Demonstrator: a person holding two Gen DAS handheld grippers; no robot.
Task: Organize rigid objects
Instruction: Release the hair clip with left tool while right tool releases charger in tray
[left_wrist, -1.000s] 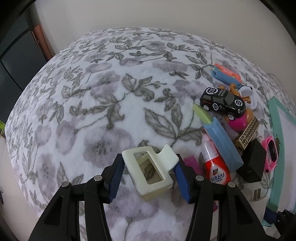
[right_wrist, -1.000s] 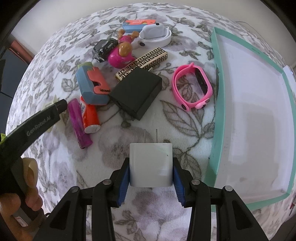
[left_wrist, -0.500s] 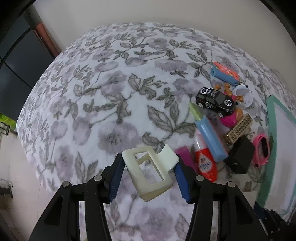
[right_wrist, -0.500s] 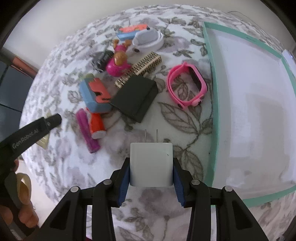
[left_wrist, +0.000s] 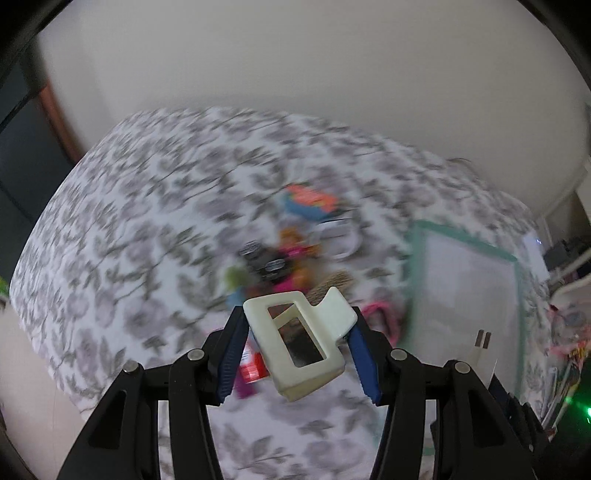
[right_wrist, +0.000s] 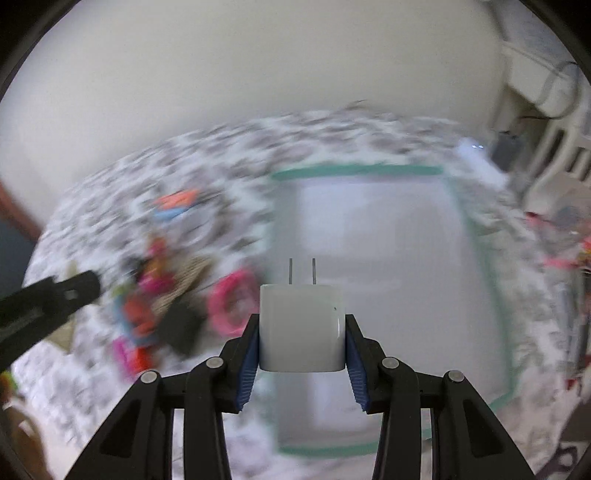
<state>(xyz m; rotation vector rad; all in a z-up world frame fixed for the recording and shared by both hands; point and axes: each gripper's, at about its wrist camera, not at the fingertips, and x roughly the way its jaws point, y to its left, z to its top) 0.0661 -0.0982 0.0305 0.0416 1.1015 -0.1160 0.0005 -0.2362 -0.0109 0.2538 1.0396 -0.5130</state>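
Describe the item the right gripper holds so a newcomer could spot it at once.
Find the green-edged tray on the flowered cloth. In front of it, the right gripper clamps a white charger. Unlike the colourful toys at left, it is a plain cube with two metal prongs.

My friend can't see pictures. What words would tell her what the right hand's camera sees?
The right gripper holds a white plug by its sides, prongs pointing forward, in front of a white tray with a green rim. A blurry pile of toys lies left of the tray on a flowered cloth.
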